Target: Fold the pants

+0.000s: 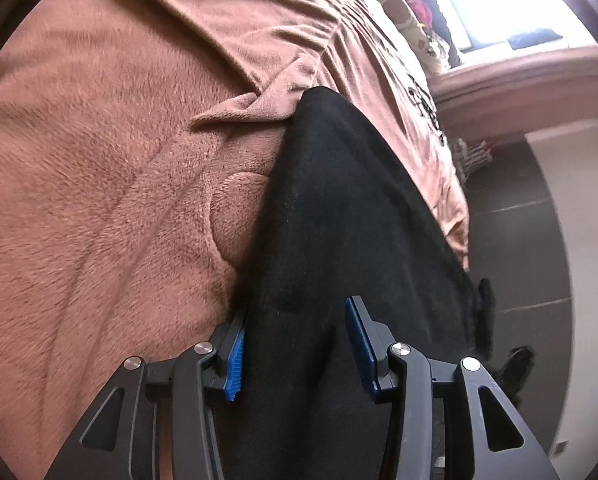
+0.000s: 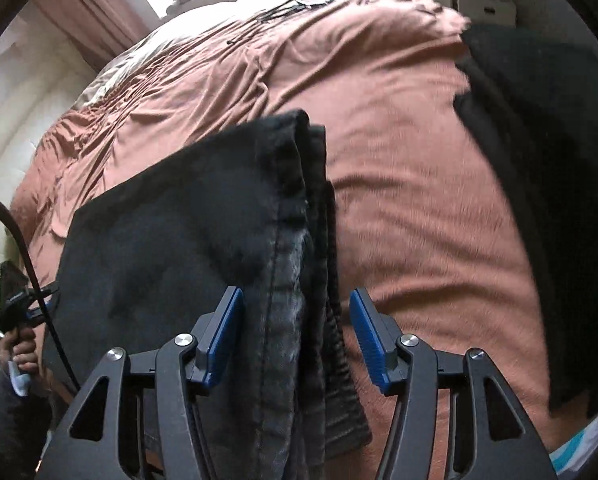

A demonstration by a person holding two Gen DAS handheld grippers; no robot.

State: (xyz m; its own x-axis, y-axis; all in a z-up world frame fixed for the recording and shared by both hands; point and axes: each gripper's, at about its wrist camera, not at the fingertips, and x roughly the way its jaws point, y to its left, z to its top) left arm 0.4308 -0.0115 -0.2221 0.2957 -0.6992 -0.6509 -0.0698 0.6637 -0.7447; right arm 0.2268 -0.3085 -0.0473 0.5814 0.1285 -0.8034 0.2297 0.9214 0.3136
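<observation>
Pants (image 2: 187, 232), black, spread on brown bed blanket (image 2: 411, 208). Right gripper (image 2: 297, 334): fingers apart, hem edge between them, unpressed. Left gripper (image 1: 295, 344): fingers apart around the cloth; grip cannot be told.

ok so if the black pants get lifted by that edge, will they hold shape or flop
Probably flop: the black pants already drape in soft layers over the brown blanket, with no stiffness showing. The stacked hems between the pads of the right claw look thick and fuzzy-lined, so likely somewhat heavy and grippy rather than slippery. Lifted from one edge, the layers may slide apart.
</observation>
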